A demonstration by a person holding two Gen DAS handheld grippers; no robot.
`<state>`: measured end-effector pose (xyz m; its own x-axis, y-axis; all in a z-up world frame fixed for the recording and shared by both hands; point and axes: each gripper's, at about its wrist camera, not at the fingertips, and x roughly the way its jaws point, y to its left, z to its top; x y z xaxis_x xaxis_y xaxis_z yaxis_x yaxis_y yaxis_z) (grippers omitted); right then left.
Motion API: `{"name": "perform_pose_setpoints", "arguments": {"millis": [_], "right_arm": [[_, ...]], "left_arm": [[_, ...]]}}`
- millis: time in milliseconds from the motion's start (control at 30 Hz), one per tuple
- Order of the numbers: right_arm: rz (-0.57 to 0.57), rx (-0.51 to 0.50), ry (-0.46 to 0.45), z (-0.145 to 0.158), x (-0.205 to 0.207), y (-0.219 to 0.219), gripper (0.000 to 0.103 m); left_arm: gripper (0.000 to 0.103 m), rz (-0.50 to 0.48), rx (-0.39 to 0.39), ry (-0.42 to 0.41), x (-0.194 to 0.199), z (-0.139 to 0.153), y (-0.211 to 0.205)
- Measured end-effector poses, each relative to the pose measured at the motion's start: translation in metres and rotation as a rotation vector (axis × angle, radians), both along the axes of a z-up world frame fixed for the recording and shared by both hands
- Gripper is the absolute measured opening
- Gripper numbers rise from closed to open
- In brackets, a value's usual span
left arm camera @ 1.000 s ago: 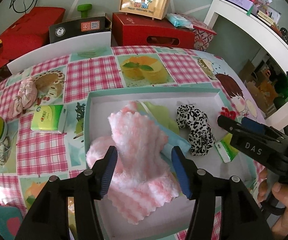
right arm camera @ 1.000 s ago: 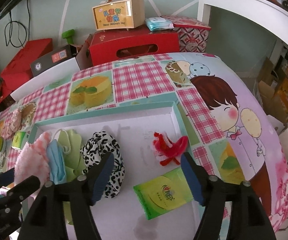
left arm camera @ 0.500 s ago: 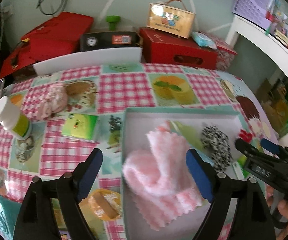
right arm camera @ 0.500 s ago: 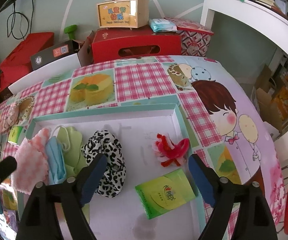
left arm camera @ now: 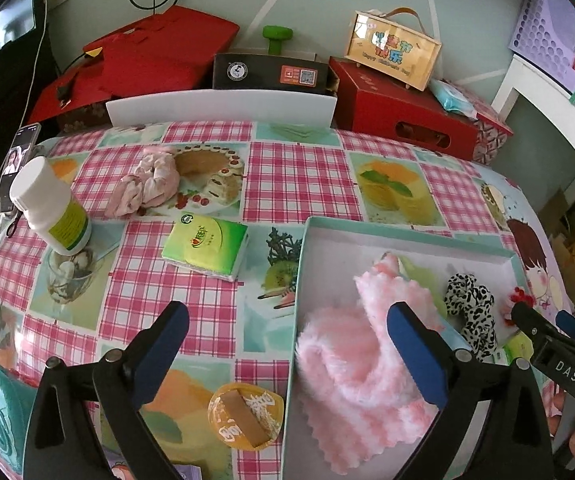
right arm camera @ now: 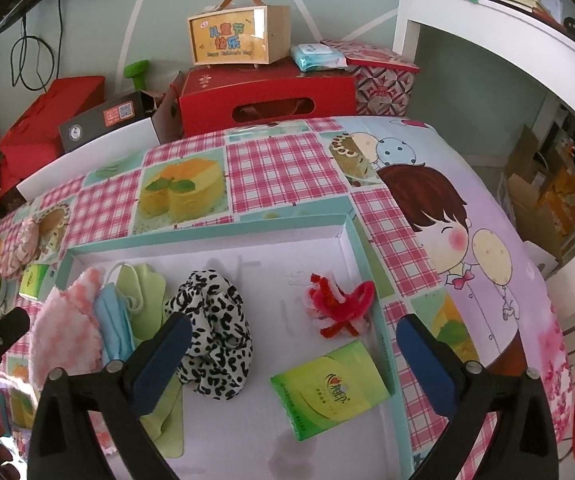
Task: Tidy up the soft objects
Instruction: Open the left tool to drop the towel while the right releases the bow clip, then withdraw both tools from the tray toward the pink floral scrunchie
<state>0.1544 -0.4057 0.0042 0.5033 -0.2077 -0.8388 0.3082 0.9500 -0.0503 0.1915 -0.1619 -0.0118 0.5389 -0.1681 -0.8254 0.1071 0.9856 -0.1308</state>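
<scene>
On the bench, the teal-rimmed tray sits toward the right edge; pink fluffy cloth, masks, leopard scrunchie, red hair tie and one tissue pack are already lodged inside. Left tongs have just been opened wide, nothing gripped, cloth lying free below. Right tongs likewise just opened, empty, over the tray. Remaining soft items near the left edge: pink scrunchie and green tissue pack. The tissue pack is probably best approached squarely across its short sides, bottle avoided.
</scene>
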Motion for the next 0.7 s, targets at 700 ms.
{"name": "perform_pose_setpoints", "arguments": {"millis": [700], "right_arm": [[0.083,-0.003,0.001,0.014,0.005,0.046,0.103]], "left_arm": [[0.099,-0.013,-0.075,-0.036,0.002,0.011,0.028]]}}
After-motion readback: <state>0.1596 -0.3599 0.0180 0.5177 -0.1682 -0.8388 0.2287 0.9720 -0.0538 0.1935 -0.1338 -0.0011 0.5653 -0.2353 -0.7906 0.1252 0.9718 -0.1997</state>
